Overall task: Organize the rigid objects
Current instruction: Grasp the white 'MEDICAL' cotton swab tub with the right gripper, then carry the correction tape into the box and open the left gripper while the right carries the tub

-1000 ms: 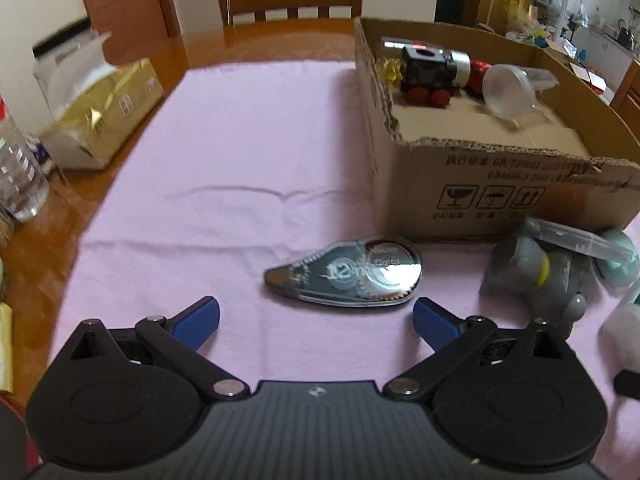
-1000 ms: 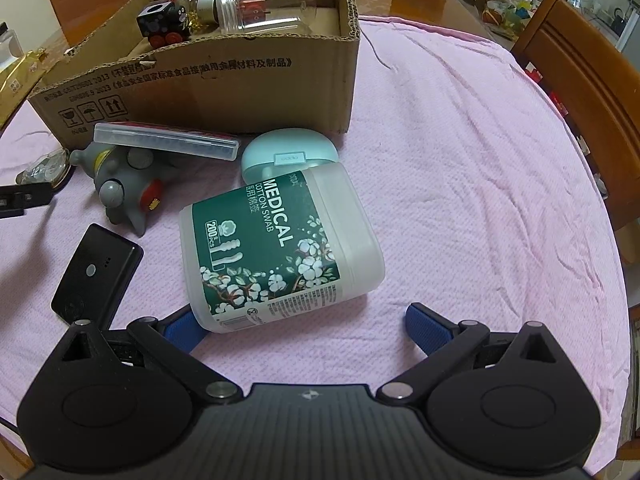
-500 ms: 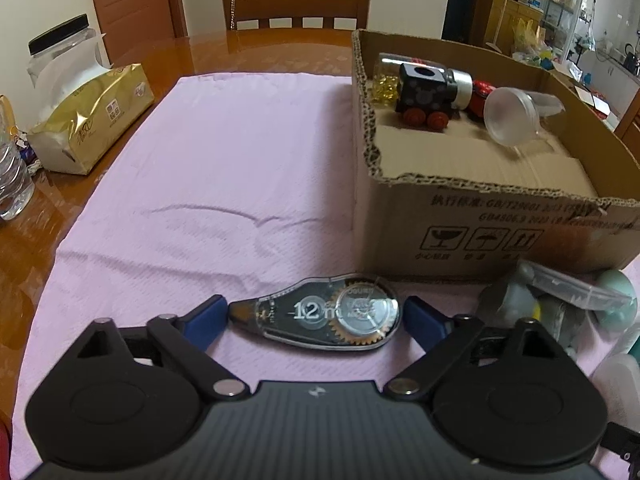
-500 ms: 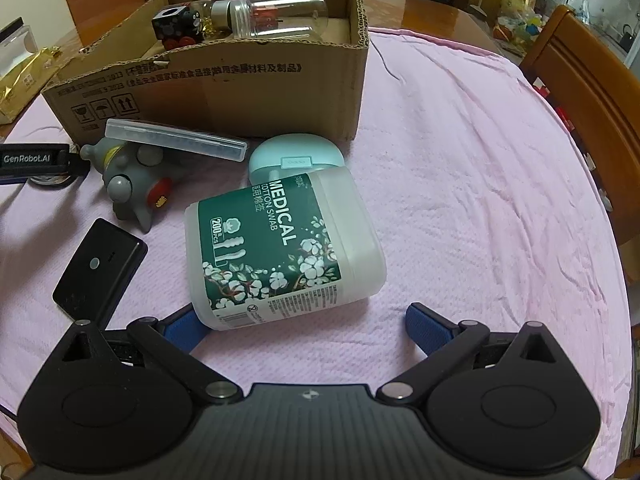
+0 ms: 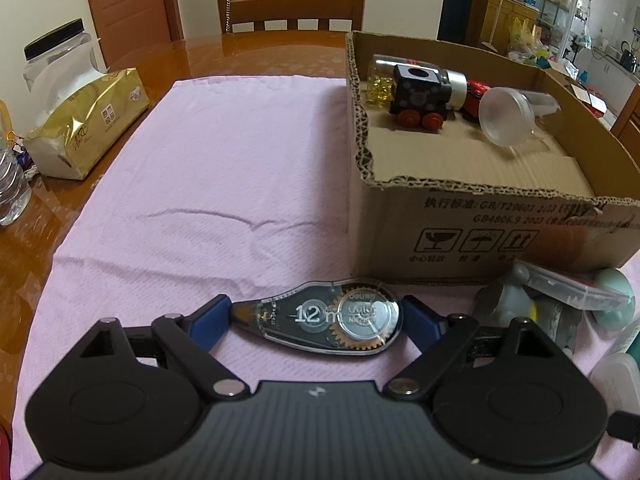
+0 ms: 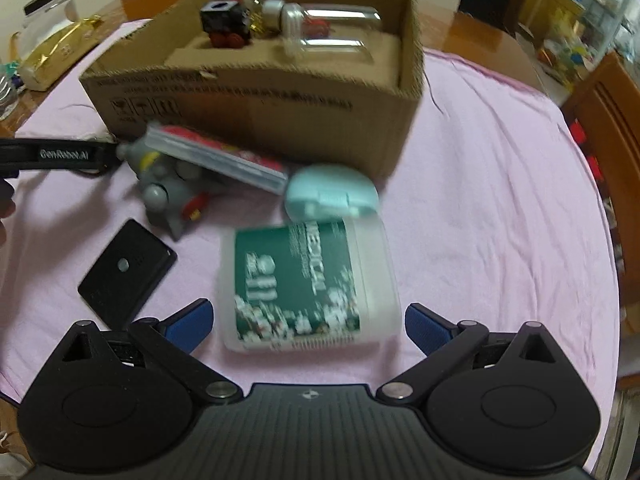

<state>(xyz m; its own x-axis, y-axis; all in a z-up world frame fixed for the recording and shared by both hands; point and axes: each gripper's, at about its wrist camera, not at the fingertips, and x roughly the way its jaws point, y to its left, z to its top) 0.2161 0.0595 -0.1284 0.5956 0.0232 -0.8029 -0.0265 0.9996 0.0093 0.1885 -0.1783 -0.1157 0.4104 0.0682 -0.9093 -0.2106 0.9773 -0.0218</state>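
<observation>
A clear correction tape (image 5: 320, 322) lies on the pink cloth in front of the cardboard box (image 5: 480, 216). My left gripper (image 5: 316, 316) is shut on it, one blue pad at each end. In the right wrist view, a cotton swab box (image 6: 304, 280) with a green label lies between the pads of my right gripper (image 6: 306, 326). That gripper is open and neither pad touches the box. Inside the cardboard box (image 6: 256, 104) are a black toy train (image 5: 420, 96), a small jar and a clear bottle (image 5: 508, 116).
Before the box lie a grey toy (image 6: 168, 192), a clear flat case (image 6: 216, 156), a teal case (image 6: 332, 194) and a black flat device (image 6: 126, 272). A gold tissue pack (image 5: 88, 120) and a water bottle (image 5: 12, 188) stand at the left. Chairs ring the table.
My left gripper came forward around the correction tape and its pads closed onto the tape's ends. The right gripper rolled and lifted slightly, so the swab box now looks turned and blurred.
</observation>
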